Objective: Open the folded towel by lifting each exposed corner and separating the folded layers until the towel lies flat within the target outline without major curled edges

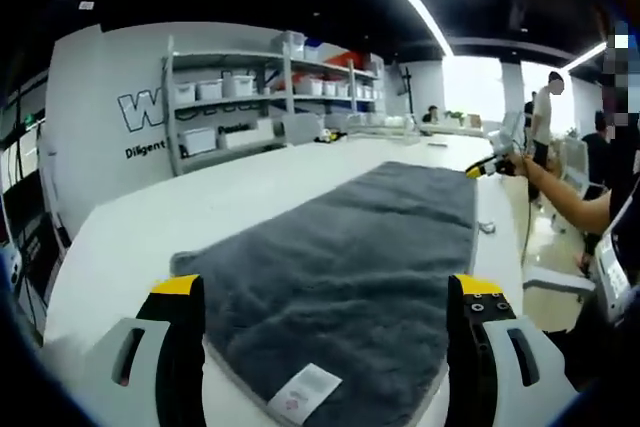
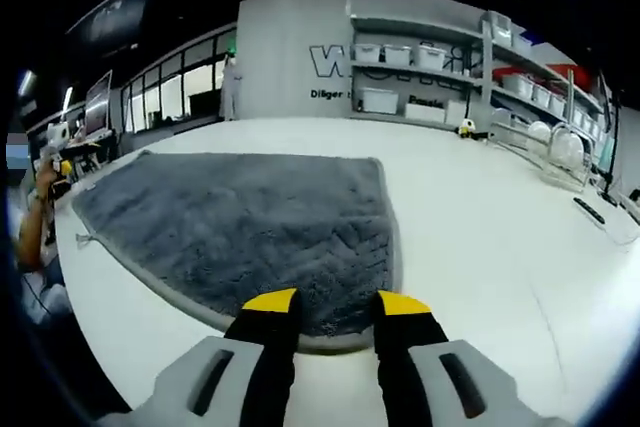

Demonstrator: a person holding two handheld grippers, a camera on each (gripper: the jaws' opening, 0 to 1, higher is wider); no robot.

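Observation:
A grey towel lies spread flat on the white table, with a white label at its near end. My left gripper stands wide open above that near end, holding nothing. At the towel's far right corner a hand holds a yellow-tipped gripper. In the right gripper view the towel stretches away to the left. My right gripper hovers over its near edge, jaws a narrow gap apart with nothing between them. A hand shows by the towel's left corner.
Shelving with white bins stands beyond the table, under lettering on the wall. A wire rack sits on the table at the right. A person's arm reaches in from the right. People stand by the windows.

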